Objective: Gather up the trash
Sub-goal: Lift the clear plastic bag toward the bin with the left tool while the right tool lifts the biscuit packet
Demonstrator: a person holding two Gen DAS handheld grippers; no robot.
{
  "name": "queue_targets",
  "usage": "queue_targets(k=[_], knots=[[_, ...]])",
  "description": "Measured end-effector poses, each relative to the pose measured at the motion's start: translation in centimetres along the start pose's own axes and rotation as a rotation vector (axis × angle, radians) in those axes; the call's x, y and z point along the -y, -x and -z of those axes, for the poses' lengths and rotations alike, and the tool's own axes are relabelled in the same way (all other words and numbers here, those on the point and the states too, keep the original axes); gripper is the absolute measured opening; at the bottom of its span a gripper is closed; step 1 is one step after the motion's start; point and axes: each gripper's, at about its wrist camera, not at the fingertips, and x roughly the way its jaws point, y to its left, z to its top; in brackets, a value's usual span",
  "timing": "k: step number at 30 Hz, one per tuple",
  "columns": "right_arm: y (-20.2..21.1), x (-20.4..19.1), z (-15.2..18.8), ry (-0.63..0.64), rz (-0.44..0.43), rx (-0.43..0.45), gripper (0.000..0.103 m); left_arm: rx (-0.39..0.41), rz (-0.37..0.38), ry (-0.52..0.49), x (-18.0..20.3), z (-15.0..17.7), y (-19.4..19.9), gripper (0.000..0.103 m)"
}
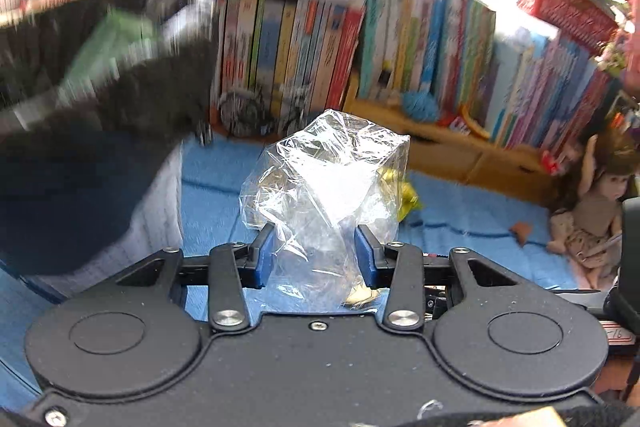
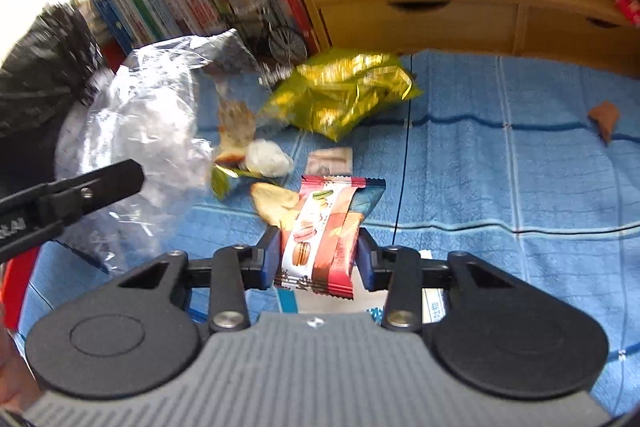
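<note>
My left gripper is shut on a crumpled clear plastic bag, which stands up between its blue pads above the blue mat. The same clear plastic bag shows at the left of the right wrist view, with the left gripper's finger in front of it. My right gripper is shut on a red and white snack wrapper printed with macarons. Ahead of it lie a gold foil bag, a white crumpled wad, apple pieces and a small wrapper.
A black trash bag hangs blurred at the left over a bin. A low wooden shelf full of books runs along the back. A doll sits at the right. A brown scrap lies on the blue mat.
</note>
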Motion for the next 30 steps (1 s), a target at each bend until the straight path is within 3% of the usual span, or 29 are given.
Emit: queue_targets(k=[9, 15, 24, 30], knots=[[7.2, -2.1, -1.9, 0.005, -0.003, 0.156, 0.044, 0.146, -0.021, -0.098, 2.3, -5.9, 9.4, 0.039], [10.2, -4.8, -3.5, 0.054, -0.025, 0.223, 0.044, 0.236, -0.101, -0.088, -0.2, -9.6, 14.2, 0.039], [12.2, -9.5, -5.8, 0.078, -0.118, 0.283, 0.044, 0.236, -0.297, 0.003, -8.9, -11.9, 14.4, 0.04], [12.6, -13.6, -7.9, 0.137, -0.178, 0.311, 0.045, 0.203, -0.326, 0.038, -13.2, -12.2, 13.5, 0.048]])
